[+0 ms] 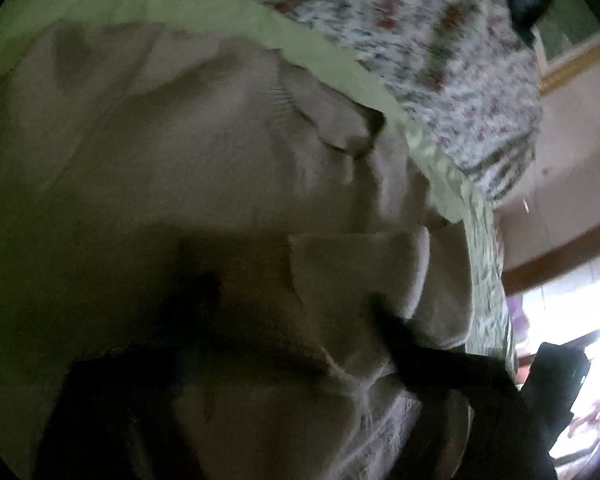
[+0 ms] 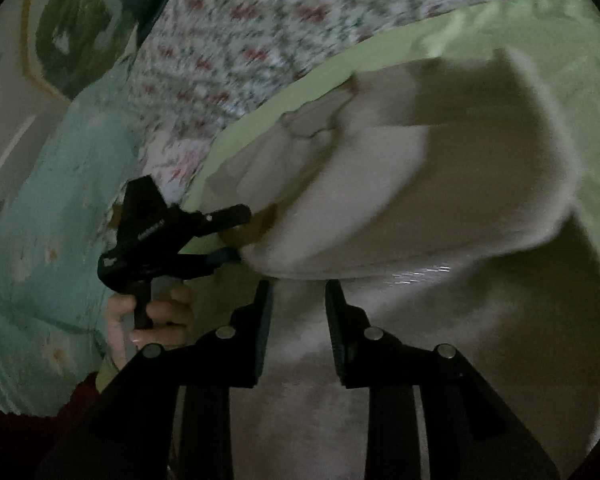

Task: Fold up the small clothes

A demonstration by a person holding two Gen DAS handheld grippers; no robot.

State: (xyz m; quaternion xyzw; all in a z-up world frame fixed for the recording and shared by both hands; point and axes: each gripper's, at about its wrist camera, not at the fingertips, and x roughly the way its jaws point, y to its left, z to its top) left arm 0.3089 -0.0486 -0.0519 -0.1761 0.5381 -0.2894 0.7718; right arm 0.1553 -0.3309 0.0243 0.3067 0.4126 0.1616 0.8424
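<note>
Right gripper at 6 o'clock in own view, fingers parallel, pointing toward 12, jaws parted with a clear gap. Left gripper seen from right wrist at 9 o'clock, pointing toward 3, tips converging, apparently pinched. Left hand wrapped round its handle, below at 8 o'clock. In left wrist view, own fingers dark, blurred, at 5 o'clock.

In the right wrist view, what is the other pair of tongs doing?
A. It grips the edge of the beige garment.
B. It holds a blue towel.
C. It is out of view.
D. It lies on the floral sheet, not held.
A: the left tongs, held by a hand, close on the edge of the beige garment lying over the green sheet.
</note>
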